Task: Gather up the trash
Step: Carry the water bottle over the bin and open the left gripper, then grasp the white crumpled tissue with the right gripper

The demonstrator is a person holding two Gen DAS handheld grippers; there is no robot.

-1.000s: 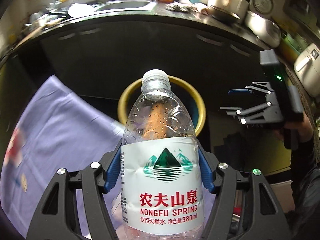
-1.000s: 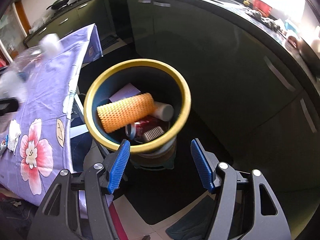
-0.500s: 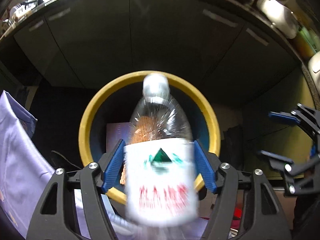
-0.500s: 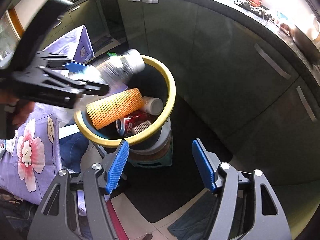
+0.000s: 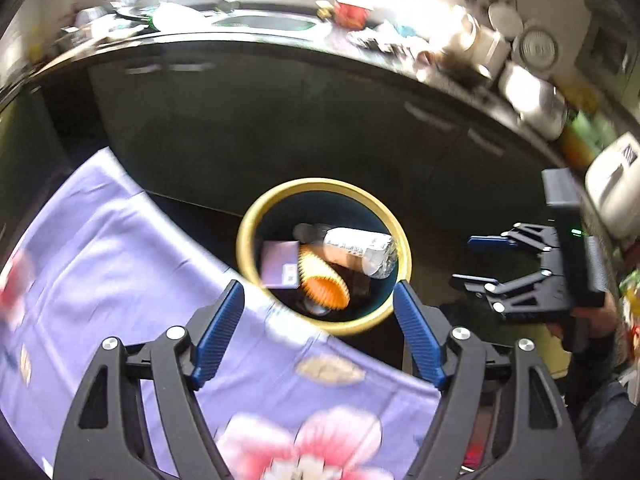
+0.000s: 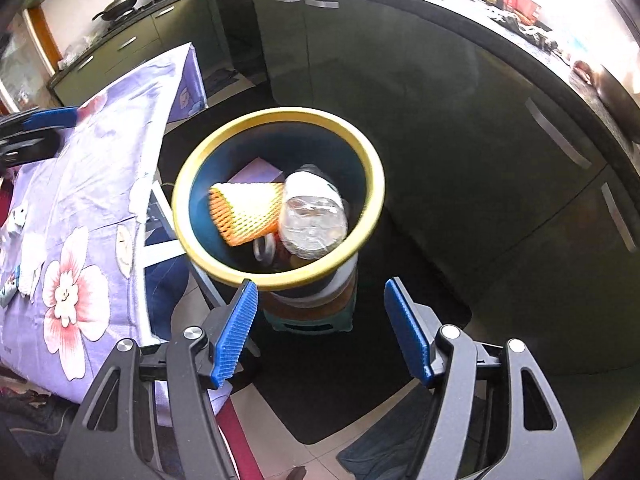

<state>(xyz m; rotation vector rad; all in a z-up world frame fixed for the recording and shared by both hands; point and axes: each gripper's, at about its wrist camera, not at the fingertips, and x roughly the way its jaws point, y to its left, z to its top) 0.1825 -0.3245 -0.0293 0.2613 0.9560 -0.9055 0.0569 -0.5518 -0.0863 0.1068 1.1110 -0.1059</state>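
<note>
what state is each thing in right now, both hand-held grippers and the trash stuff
left hand-held gripper: jaws opening, nothing between them
right hand-held gripper: open, empty
water bottle: lying in the bin, capped end down
orange foam net: lying in the bin beside the bottle
bin: open top, partly filled

Right gripper (image 6: 318,322): hanging above the floor just in front of the bin, jaws standing apart with nothing between them.
Bin (image 6: 362,152): sitting beside the table, yellow rim facing up.
Bottle (image 6: 312,216): lying inside the bin, clear base showing, touching the orange foam net (image 6: 244,210).
Purple card (image 6: 256,172): lying behind the net.
Tablecloth (image 6: 100,184): draping the table, floral.
Left gripper (image 6: 30,132): showing at the left edge.
</note>
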